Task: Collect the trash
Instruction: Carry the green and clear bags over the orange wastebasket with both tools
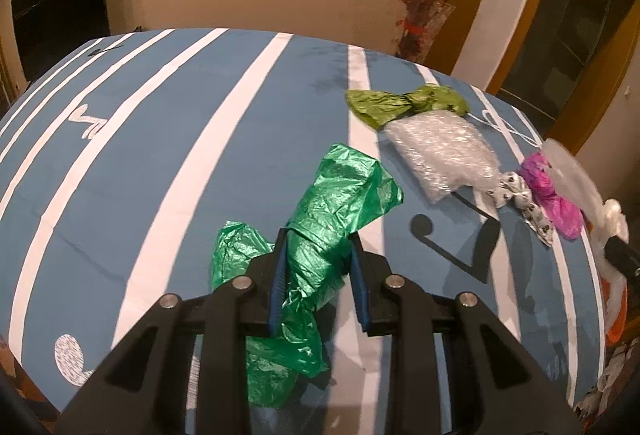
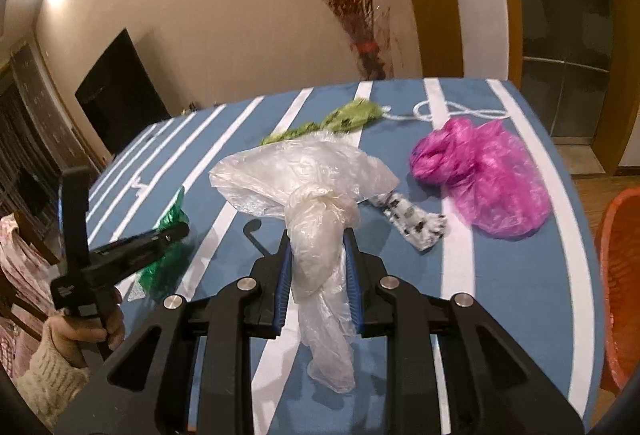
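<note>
Both hands loaded now. Left gripper [image 1: 318, 235] clamped around a crumpled green plastic bag [image 1: 320, 231], loose tail dangling below the jaws and brushing the striped blue tablecloth [image 1: 160, 163]. Right gripper [image 2: 318, 235] pinched on a knotted clear plastic bag [image 2: 320, 235], knot bulging just above the pads, thin end trailing underneath (slippery stuff, this film). No gap showing at either pair of pads, so both grips read as firm.

Left on the table: a light green bag [image 1: 404, 103] at the far side, a wad of clear crinkled plastic [image 1: 440, 151] touching it, a white wrapper with black prints [image 1: 520, 203] beside that, and a pink bag [image 2: 484, 175] nearest the right edge. Also a white cord [image 2: 460, 111] looped behind the pink one.

Orange bin [image 2: 620, 283] waiting off the table's right edge, rim only partly in view.

Now for the carry. Best done by lifting high enough that the trailing tails clear the cloth and don't drag the neighbours along. Right load straight over the bin mouth before any release, then the green one across after it. Worth keeping both squeezes steady, since light film slides out easily. Release low over the opening, not from height; otherwise drifting likely.
</note>
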Demonstrator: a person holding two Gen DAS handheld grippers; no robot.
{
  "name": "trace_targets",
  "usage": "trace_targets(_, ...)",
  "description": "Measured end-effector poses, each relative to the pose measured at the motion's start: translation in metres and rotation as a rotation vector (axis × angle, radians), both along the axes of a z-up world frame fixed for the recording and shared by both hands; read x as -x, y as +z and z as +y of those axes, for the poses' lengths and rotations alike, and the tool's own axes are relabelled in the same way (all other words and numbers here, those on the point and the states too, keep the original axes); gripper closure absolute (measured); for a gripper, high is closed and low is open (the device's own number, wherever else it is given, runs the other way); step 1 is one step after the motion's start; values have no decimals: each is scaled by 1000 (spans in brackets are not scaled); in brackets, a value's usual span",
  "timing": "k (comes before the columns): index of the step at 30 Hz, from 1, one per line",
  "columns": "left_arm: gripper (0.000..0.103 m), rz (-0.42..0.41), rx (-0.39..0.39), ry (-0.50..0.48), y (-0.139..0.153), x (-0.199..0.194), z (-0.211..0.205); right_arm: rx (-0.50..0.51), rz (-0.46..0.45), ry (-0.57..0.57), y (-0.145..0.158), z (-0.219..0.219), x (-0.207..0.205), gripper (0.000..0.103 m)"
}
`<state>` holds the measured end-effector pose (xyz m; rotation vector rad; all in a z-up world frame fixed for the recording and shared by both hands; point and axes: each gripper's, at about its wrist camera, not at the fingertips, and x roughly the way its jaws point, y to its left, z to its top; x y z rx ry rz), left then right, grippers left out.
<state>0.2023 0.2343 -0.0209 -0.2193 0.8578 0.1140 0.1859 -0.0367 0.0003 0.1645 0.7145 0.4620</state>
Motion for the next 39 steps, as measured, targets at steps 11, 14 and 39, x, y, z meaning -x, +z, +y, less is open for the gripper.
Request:
trace_targets(11,74,-24,20,-105,15,-3,-49,3,-68,-199,7,-66,18,79)
trace_targets(14,74,-35,28,-149,21,-4,-71,17,-75,-275,3,-85,19,79)
trace_targets(39,74,-85,148,-589,49,-13,-306,130,-124,-748,-20,-236,65,79)
